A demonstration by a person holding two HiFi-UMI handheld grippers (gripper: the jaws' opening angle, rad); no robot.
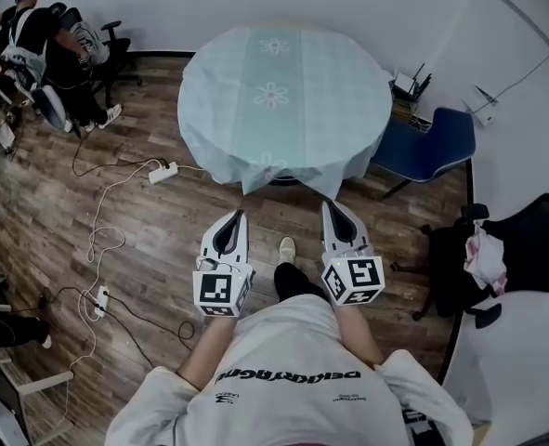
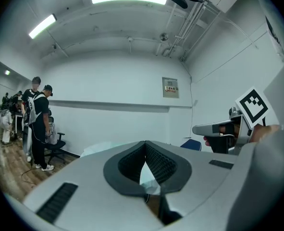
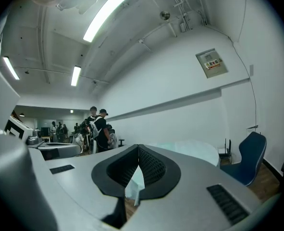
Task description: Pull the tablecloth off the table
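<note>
Round table (image 1: 288, 182) stands mid-room, top fully hidden under tablecloth (image 1: 283, 100). Cloth pale blue-green, white flower motifs down centre strip, draped over rim all round, near hem hanging in folds. Nothing but cloth seen on top. Only dark base peeks out below hem. Wood-plank floor (image 1: 153, 240) underneath. White power strip (image 1: 163, 172) lies on planks just left of table, white cable looping away to second power strip (image 1: 101, 301). Blue chair (image 1: 432, 145) stands on floor just right of table.

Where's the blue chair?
In the head view, the blue chair stands on the wooden floor at the right, close beside the draped pale tablecloth.
</note>
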